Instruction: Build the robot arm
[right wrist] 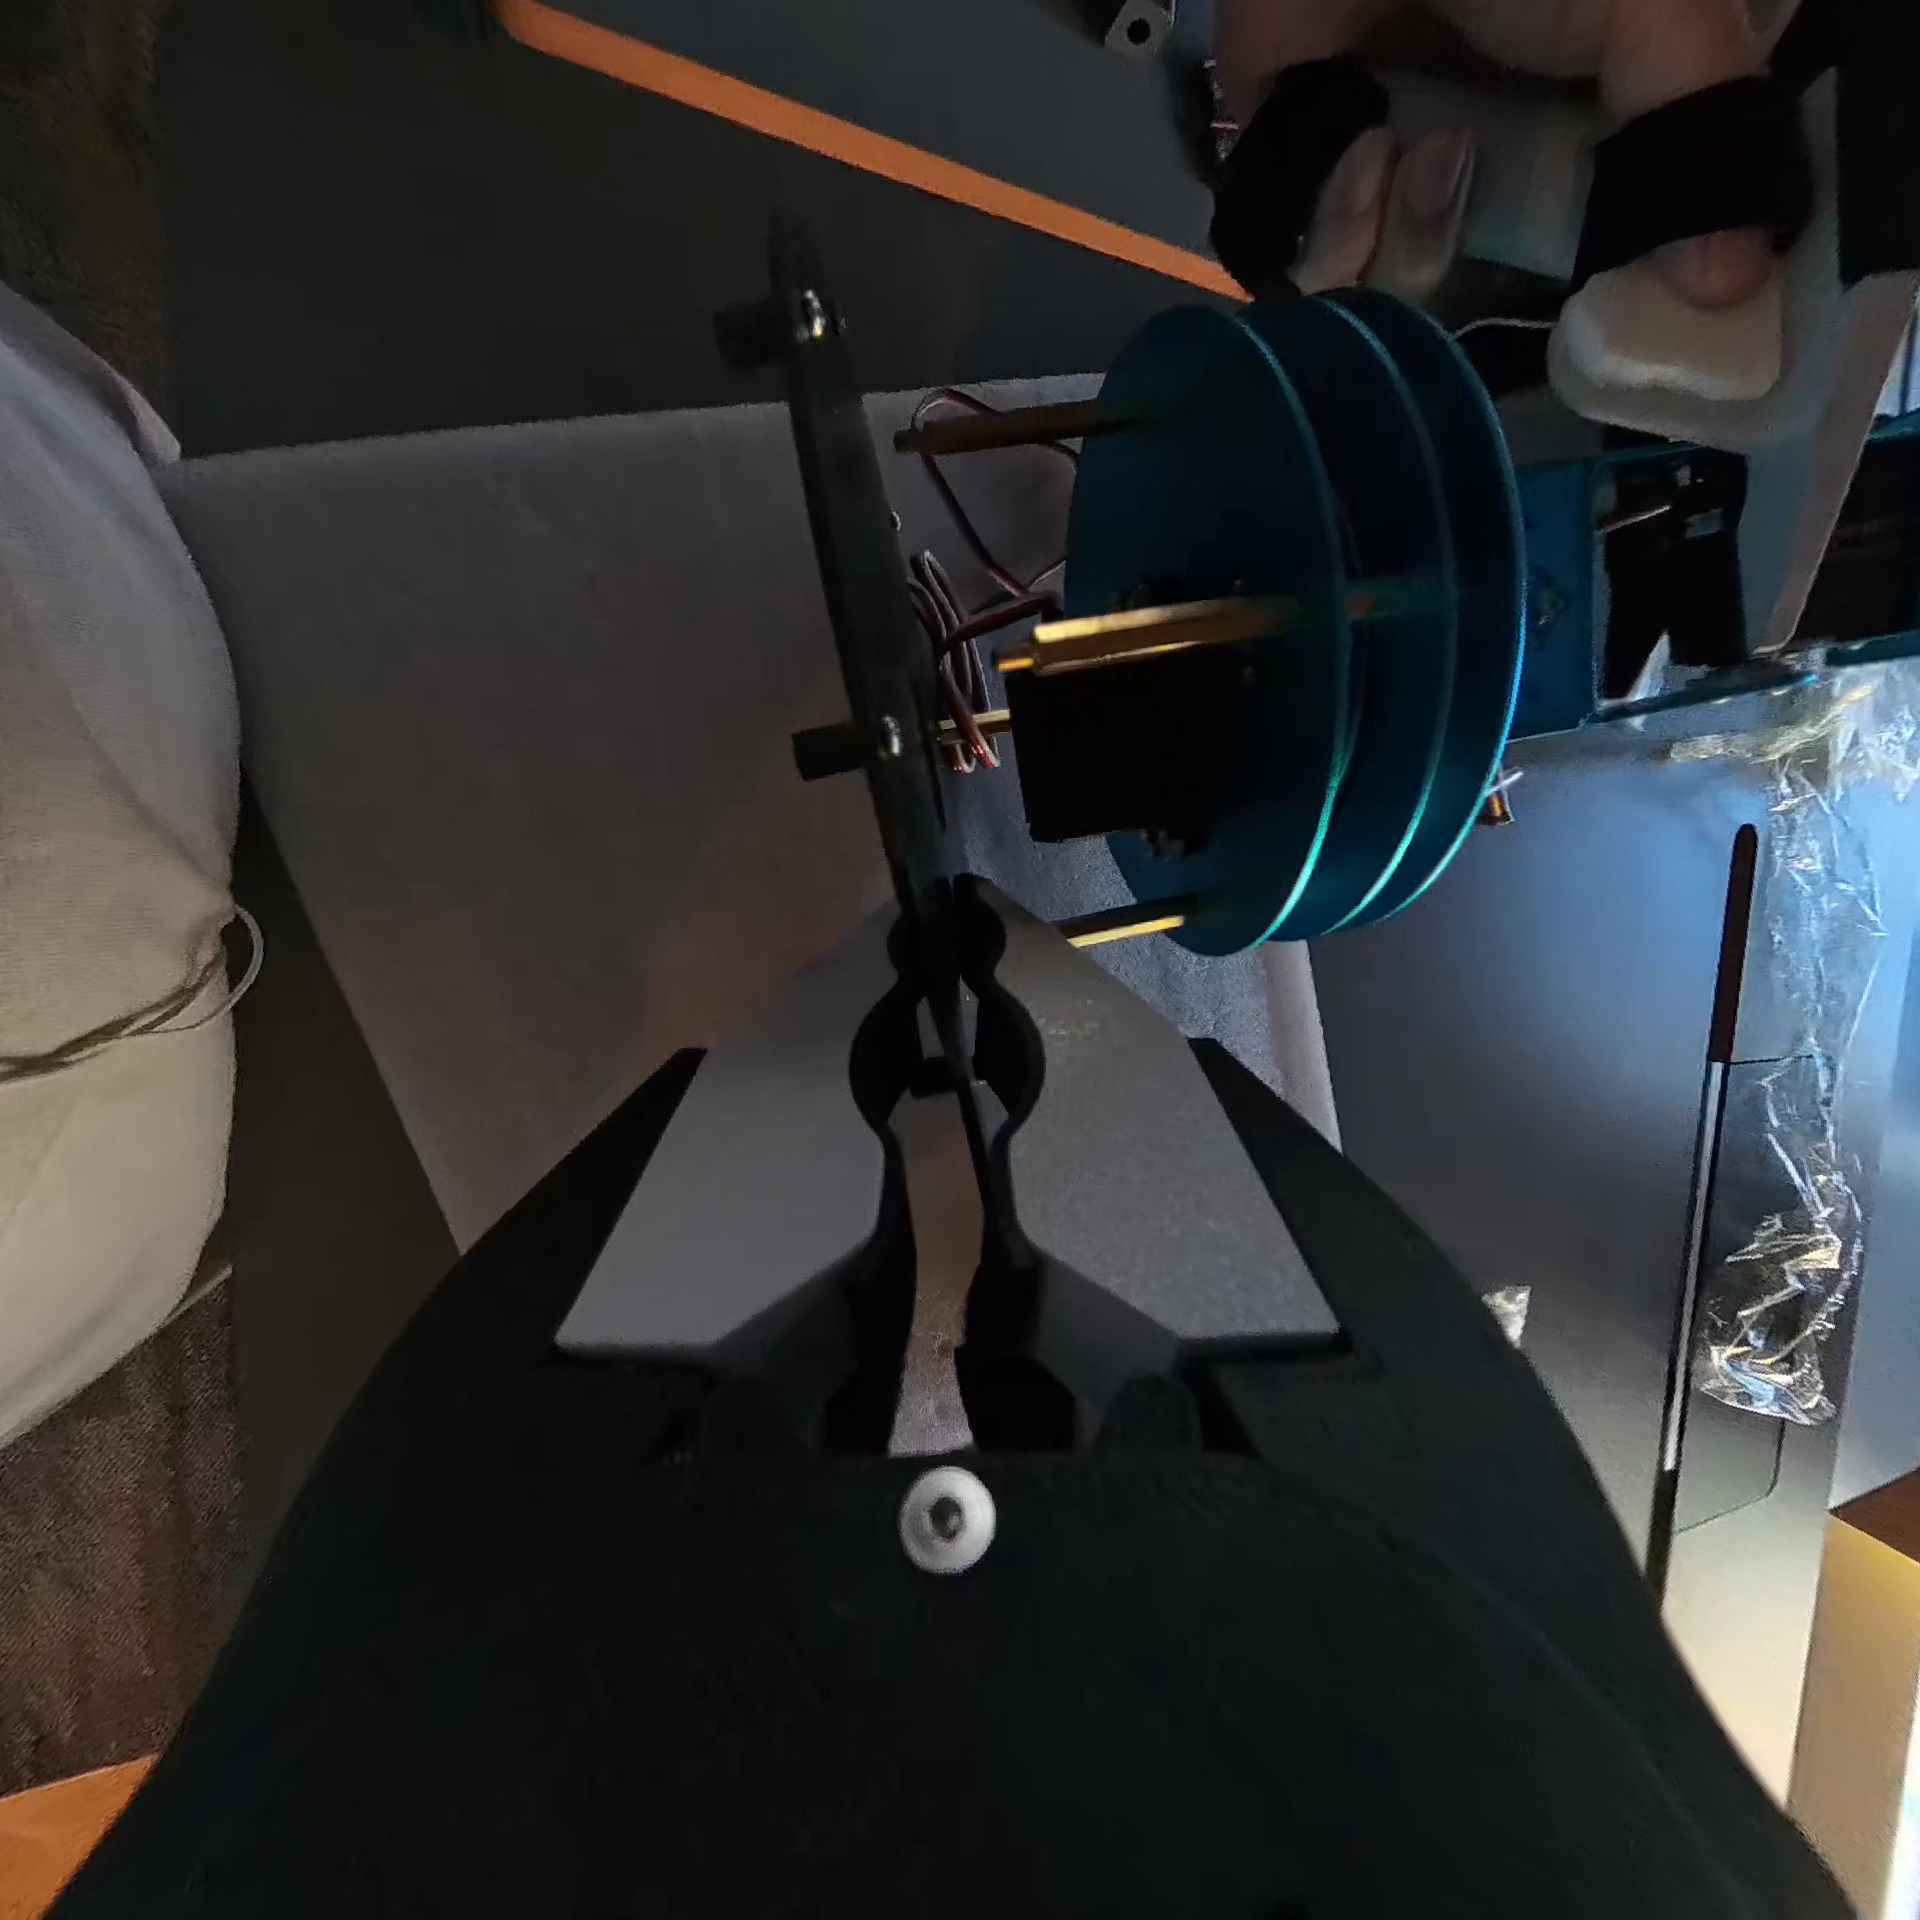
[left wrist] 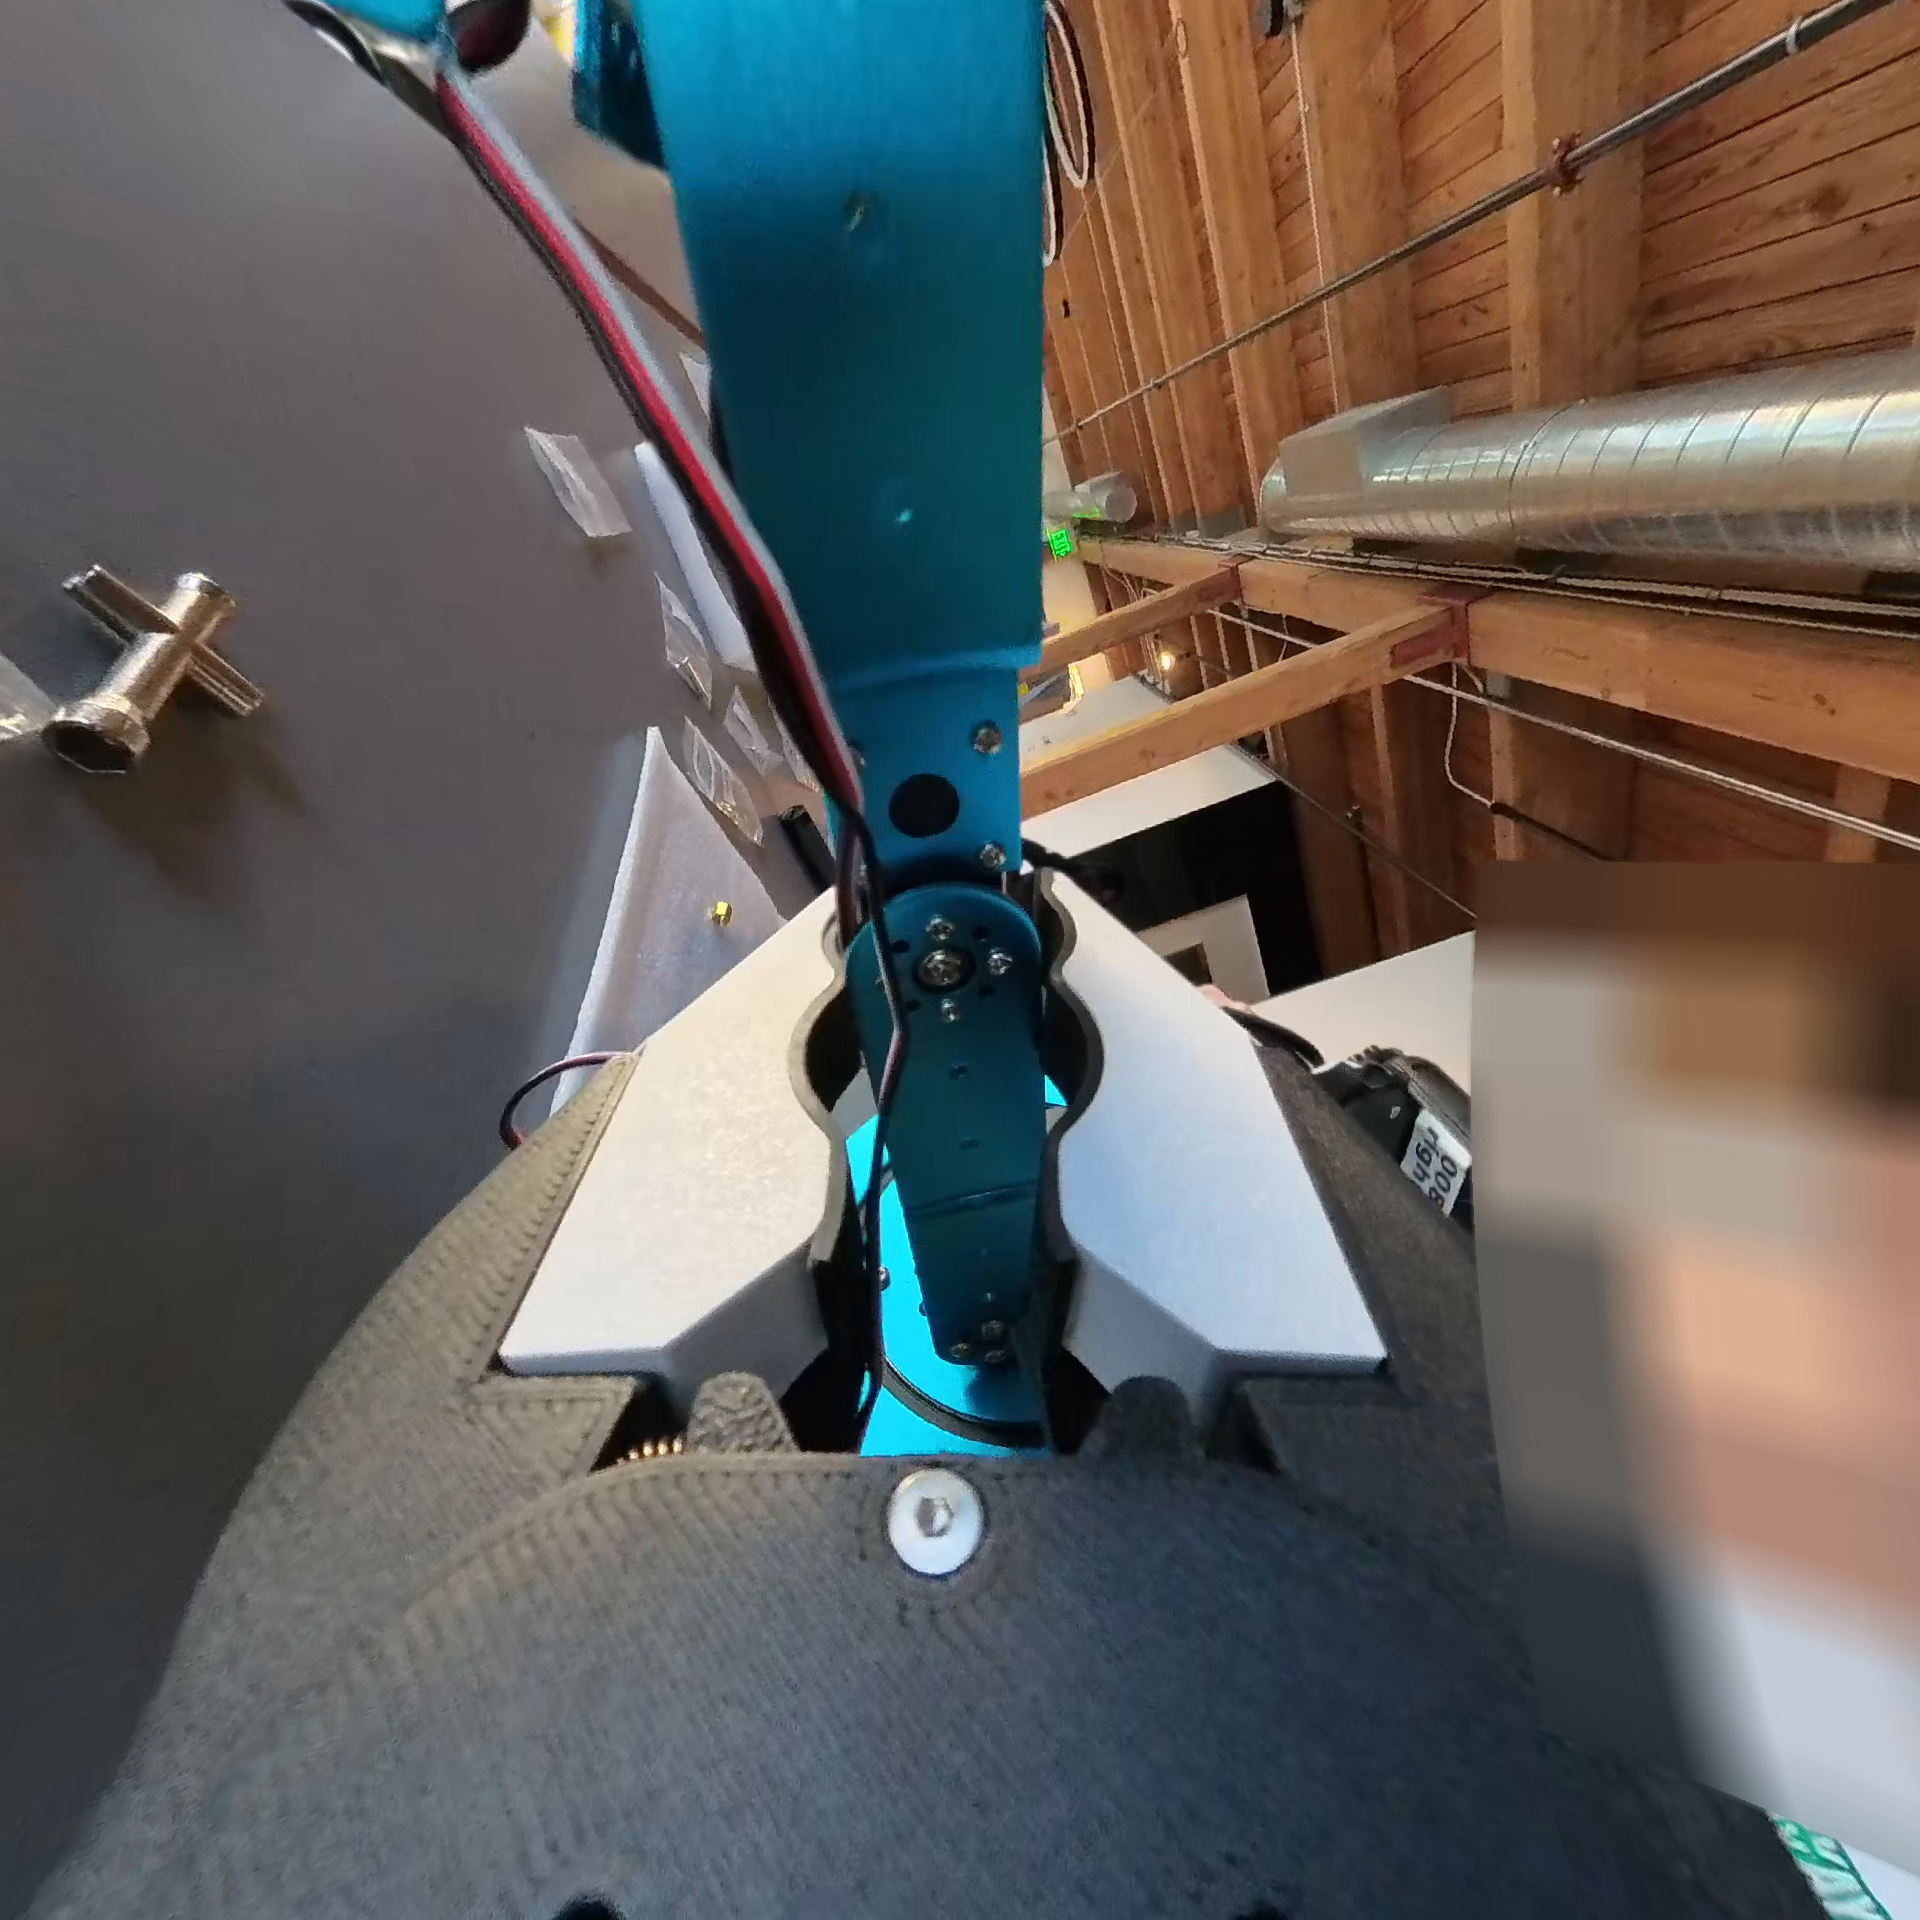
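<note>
Left gripper: I have it turned on its side, grey fingers closed in from both sides on a part between them. Right gripper: fingers drawn nearly together, pinching a thin edge near the tips. Hand with black finger straps shows at the right wrist view's top edge.

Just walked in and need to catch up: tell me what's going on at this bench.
A person holds a gripper in each hand. The left gripper is closed on a blue metal arm link. The right gripper is closed on the edge of a thin black plate, beside a stack of blue discs with brass standoffs. A metal cross wrench lies on the dark tabletop.
</note>
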